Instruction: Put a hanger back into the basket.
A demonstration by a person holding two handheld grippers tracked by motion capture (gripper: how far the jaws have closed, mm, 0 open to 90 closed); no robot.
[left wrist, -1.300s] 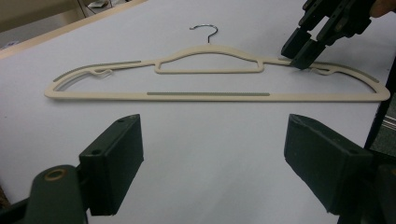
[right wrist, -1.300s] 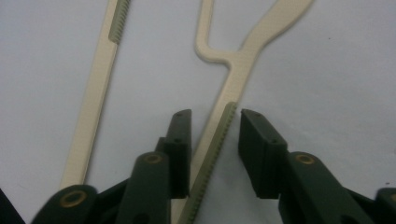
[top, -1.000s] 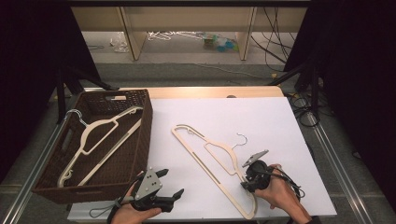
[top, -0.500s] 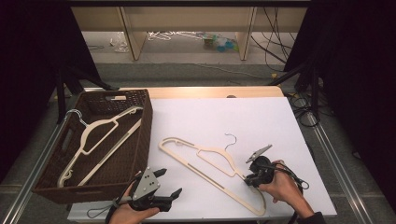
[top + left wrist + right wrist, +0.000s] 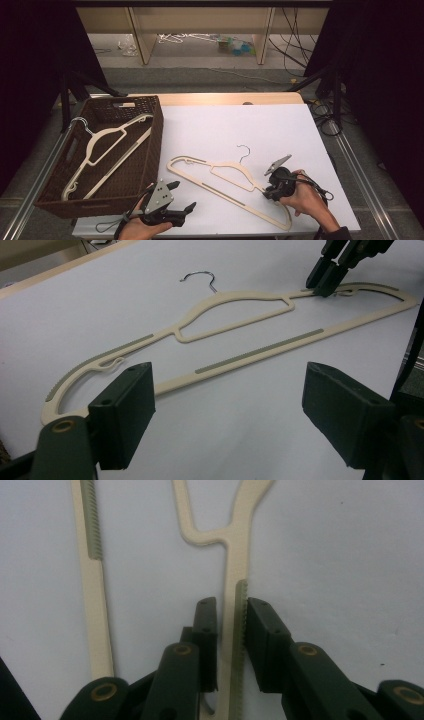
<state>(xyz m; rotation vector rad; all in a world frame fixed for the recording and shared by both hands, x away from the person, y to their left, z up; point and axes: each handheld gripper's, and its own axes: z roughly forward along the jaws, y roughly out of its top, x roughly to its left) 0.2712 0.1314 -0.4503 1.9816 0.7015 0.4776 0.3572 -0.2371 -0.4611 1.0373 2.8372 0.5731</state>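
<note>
Left gripper (image 5: 182,196): nearest the person, at about 7 o'clock on the surface (image 5: 260,125), lying low and pointing toward 3 o'clock. In its own view the fingers (image 5: 122,420) stand wide apart with nothing between them, just bare white surface.

Right gripper (image 5: 270,189): at about 5 o'clock, in the person's right hand (image 5: 307,200). Its fingers (image 5: 207,630) are narrow, one on each side of the hanger's shoulder arm, where the grey ribbed strip begins. A thin gap shows on the left side of the arm; whether the pads press on it I cannot tell. The fingers have just been opening a little.

Hanger (image 5: 227,172): cream plastic with grey grip strips, lying flat on the white surface in front of both grippers, running from 9 o'clock to 5 o'clock. Its metal hook (image 5: 243,150) points toward 12 o'clock. The left gripper view shows the right gripper's tips (image 5: 327,275) on the far end of it.

Basket (image 5: 150,150): dark woven, at about 9 to 10 o'clock, well apart from the right gripper, its near corner just beside the left gripper.

Second hanger (image 5: 107,145): cream, lying tilted inside the basket, hook toward 10 o'clock.

Far floor: beyond the surface at 12 o'clock, more hangers (image 5: 185,37) and cables (image 5: 295,30) lie loose.
</note>
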